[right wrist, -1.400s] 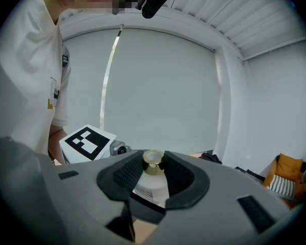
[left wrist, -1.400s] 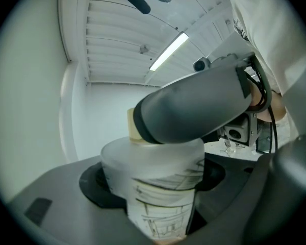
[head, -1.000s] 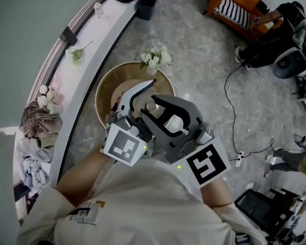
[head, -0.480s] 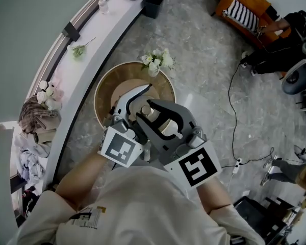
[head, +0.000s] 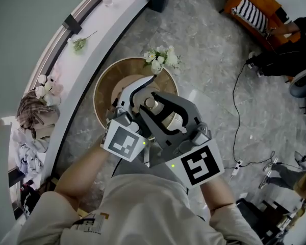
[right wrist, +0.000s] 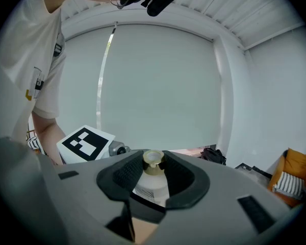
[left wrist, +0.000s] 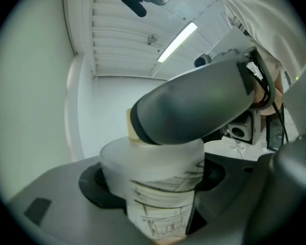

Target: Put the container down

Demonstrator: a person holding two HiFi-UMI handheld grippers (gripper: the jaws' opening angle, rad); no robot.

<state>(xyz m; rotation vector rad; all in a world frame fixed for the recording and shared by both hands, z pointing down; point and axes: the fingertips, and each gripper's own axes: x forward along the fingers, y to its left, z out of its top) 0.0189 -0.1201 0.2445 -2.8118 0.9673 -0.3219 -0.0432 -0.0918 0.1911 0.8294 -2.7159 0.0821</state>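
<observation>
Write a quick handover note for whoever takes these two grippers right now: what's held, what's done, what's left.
Left gripper: shut on the white container, around its body.
Right gripper: shut on the container's gold neck.
Container: upright, held by both over the round wooden table, near the flower vase. Contact with the tabletop can't be seen.
Done: container brought over the table.
Left: set it down, open both grippers, back away.

- My right hand-held gripper (head: 160, 108), dark grey, has its jaws looped round the white container (head: 171, 120).
- My left hand-held gripper (head: 140, 93), pale-fingered, curves in from the left, tight beside that same container.
- Both sit over the round brown tabletop (head: 104, 93).
- White flowers (head: 160, 59) stand at the tabletop's far rim.
- A black cable (head: 233, 106) trails over the marble floor (head: 209, 50), and an orange chair (head: 255, 6) stands well apart.
</observation>
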